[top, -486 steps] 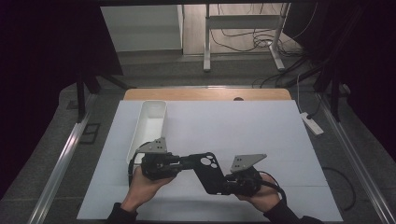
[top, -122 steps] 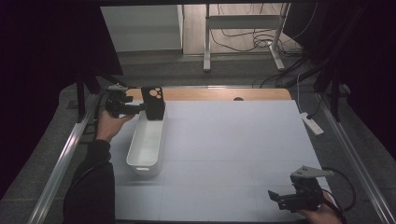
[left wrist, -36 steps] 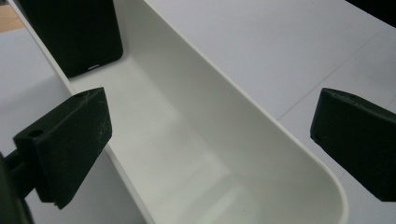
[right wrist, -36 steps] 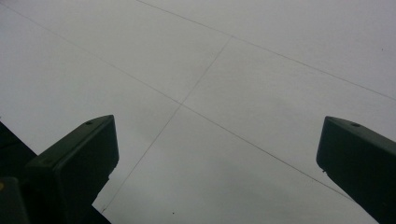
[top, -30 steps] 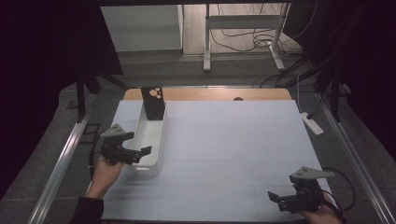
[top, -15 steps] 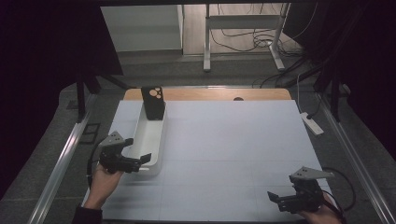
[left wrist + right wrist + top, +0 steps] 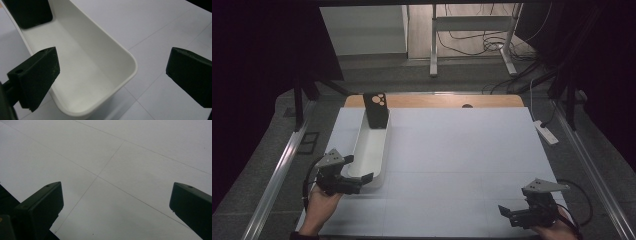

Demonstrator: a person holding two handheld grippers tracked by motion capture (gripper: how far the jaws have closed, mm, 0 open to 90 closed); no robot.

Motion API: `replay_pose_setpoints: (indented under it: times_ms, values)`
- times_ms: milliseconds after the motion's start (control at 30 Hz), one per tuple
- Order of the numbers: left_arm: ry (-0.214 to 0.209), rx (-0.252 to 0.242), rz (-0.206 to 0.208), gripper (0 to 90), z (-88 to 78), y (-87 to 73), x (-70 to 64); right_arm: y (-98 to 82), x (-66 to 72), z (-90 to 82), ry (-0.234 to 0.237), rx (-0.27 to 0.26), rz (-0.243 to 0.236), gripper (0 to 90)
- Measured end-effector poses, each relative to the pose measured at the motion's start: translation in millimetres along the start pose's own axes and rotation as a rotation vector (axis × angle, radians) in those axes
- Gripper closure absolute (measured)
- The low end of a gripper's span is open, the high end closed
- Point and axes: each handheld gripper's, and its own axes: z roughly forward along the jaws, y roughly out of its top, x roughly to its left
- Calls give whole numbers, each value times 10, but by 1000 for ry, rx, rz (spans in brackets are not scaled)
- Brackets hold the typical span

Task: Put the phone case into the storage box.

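1. The left gripper (image 7: 362, 181) has drawn back toward the table's near edge since the earlier frame, jaws wide.
2. The long white tray (image 7: 371, 150) lies left of centre, a black phone case (image 7: 376, 110) upright at its far end.
3. The right gripper (image 7: 511, 213) rests near-right, jaws wide, empty.

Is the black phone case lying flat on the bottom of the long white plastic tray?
No, the black phone case stands upright at the far end of the long white plastic tray.
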Motion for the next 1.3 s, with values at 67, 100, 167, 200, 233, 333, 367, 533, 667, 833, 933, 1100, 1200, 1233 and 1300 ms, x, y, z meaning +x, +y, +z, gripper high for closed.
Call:
replay_pose_setpoints:
  times_ms: [67, 100, 167, 200, 233, 333, 367, 533, 667, 833, 933, 1100, 1200, 1233, 1300]
  values:
    - [2, 3, -1, 0, -17, -21, -27, -1, 0, -2, 0, -4, 3, 0]
    - [2, 7, -1, 0, -27, -32, -43, -1, -2, -3, 1, -4, 4, 0]
    - [4, 9, 1, 0, -46, -55, -72, -1, -3, -4, 1, -5, 5, 0]
    - [6, 11, 2, 0, -56, -64, -85, -2, -3, -5, 2, -5, 6, 0]
    - [11, 12, 4, 0, -66, -74, -98, -2, -3, -5, 2, -6, 7, 0]
    - [15, 14, 2, 0, -90, -97, -122, -2, -6, -4, 1, -4, 7, 0]
    - [18, 15, -1, 0, -110, -117, -136, -2, -5, -4, 1, -4, 7, 0]
    - [32, 23, -8, 0, -162, -174, -170, -1, -3, -2, 0, -3, 6, 0]
    - [40, 31, -4, 0, -194, -213, -204, 0, -2, -2, 0, -2, 5, 0]
    - [47, 41, -5, 0, -225, -265, -247, 0, 1, -1, -1, -2, 4, 0]
    - [49, 42, -9, 0, -245, -294, -270, 0, 2, -2, -1, -2, 4, 0]
    - [49, 53, -18, 0, -270, -359, -299, -1, 1, -1, -1, -1, 2, 0]
    - [51, 59, -22, 0, -276, -395, -313, -1, 2, -1, -2, 0, 1, 0]
    - [51, 61, -24, 0, -281, -407, -318, -1, 2, -1, -2, 0, 1, 0]
    - [51, 61, -28, 0, -291, -431, -327, -1, 3, -1, -3, 0, 0, 0]
